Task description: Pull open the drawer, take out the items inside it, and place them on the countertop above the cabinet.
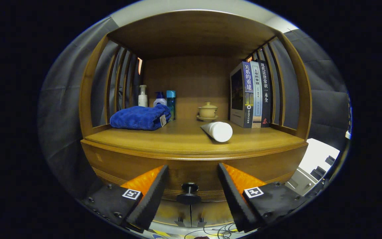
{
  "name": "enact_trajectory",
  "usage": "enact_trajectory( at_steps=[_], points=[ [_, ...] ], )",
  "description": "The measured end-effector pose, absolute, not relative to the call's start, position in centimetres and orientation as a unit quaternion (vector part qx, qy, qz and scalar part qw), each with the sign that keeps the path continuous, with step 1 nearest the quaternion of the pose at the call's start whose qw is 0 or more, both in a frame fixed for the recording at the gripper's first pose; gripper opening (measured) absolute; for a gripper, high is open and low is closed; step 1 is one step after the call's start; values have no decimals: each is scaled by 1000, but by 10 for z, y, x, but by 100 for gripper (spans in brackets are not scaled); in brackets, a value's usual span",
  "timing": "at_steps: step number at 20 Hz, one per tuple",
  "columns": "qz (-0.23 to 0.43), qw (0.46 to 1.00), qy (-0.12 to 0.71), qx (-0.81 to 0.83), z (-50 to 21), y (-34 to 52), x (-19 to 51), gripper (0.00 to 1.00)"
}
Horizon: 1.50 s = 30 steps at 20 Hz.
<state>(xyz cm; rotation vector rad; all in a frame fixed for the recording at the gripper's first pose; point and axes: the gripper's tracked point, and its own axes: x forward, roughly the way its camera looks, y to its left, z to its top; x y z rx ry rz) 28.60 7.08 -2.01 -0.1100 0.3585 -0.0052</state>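
Just ahead, drawer knob (189,193), hand-held gripper (191,186) spread

Drawer (191,172) sitting shut under the wooden countertop (177,137), dark round knob (189,194) sticking out between the spread gripper (192,184) fingers, neither touching it.

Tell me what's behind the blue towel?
Three bottles stand behind the towel, their bottoms hidden by it. The open gripper brackets the drawer knob, jaws not touching.
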Motion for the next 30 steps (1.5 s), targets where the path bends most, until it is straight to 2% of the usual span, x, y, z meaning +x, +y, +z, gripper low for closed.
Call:
enact_trajectory(
  at_steps=[14,21,30],
  points=[
    [40,996,75,-31,149,57,207,97],
    [30,997,68,-1,177,29,182,97],
    [21,997,69,-6,175,18,178,96]
  ],
)
